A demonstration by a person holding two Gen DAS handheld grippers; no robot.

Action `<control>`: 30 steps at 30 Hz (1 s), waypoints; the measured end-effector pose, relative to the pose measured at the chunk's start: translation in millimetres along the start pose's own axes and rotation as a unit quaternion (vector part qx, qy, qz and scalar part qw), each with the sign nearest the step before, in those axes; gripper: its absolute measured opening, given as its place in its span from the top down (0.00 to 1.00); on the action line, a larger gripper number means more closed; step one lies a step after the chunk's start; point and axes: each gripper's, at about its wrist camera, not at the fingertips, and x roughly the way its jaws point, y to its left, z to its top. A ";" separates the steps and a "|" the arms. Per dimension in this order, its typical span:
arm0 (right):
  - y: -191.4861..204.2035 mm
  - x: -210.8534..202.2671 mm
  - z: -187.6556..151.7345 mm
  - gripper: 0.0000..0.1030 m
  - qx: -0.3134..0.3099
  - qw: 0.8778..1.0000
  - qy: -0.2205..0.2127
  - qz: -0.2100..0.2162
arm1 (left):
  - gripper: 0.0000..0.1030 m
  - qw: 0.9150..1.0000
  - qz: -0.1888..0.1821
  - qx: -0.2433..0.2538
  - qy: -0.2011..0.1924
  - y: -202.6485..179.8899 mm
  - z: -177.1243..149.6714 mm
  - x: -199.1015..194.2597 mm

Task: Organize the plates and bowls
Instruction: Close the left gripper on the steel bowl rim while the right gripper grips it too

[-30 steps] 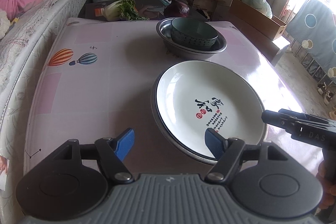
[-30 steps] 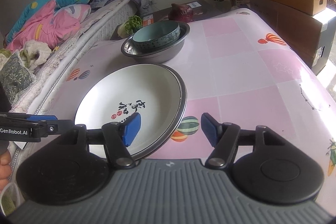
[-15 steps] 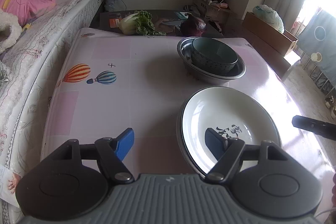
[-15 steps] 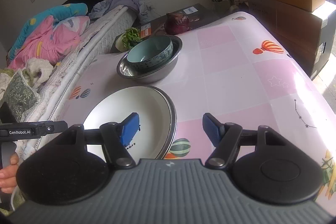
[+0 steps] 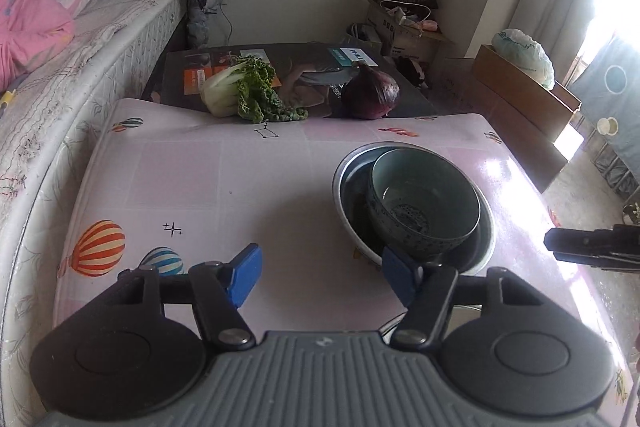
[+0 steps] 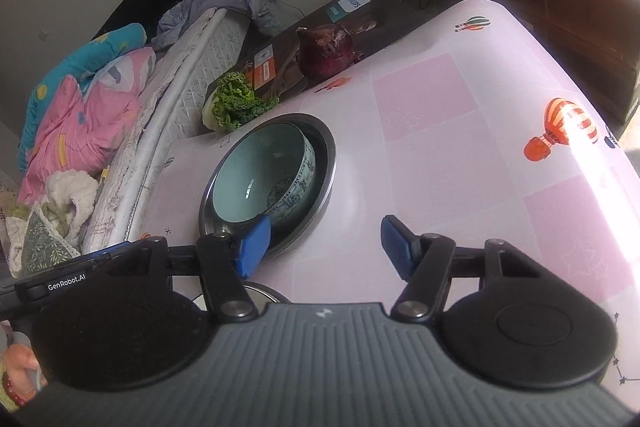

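Holding both tools spread and empty, I see the ceramic bowl [image 6: 260, 183] nested in the steel bowl [image 6: 320, 163]. Stacking looks nearly done (plate mostly hidden).

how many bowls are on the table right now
2: a ceramic bowl nested inside a metal bowl, mid-table. A plate rim peeks below the right gripper; more could be hidden there.

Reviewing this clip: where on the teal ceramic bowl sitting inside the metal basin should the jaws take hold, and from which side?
Probably the teal ceramic bowl's upright rim, coming from above with one jaw inside and one outside. It sits nested and tilted in the metal basin, whose wall hides the bowl's lower sides, so a side approach looks blocked. The rim edge nearest the right gripper stands clear of the basin, and its jaws are open.
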 end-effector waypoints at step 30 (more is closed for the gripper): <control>-10.9 122.4 34.7 0.81 0.030 0.998 0.063 0.013 | 0.86 0.994 -0.042 -0.052 0.092 -0.1 24.9 111.4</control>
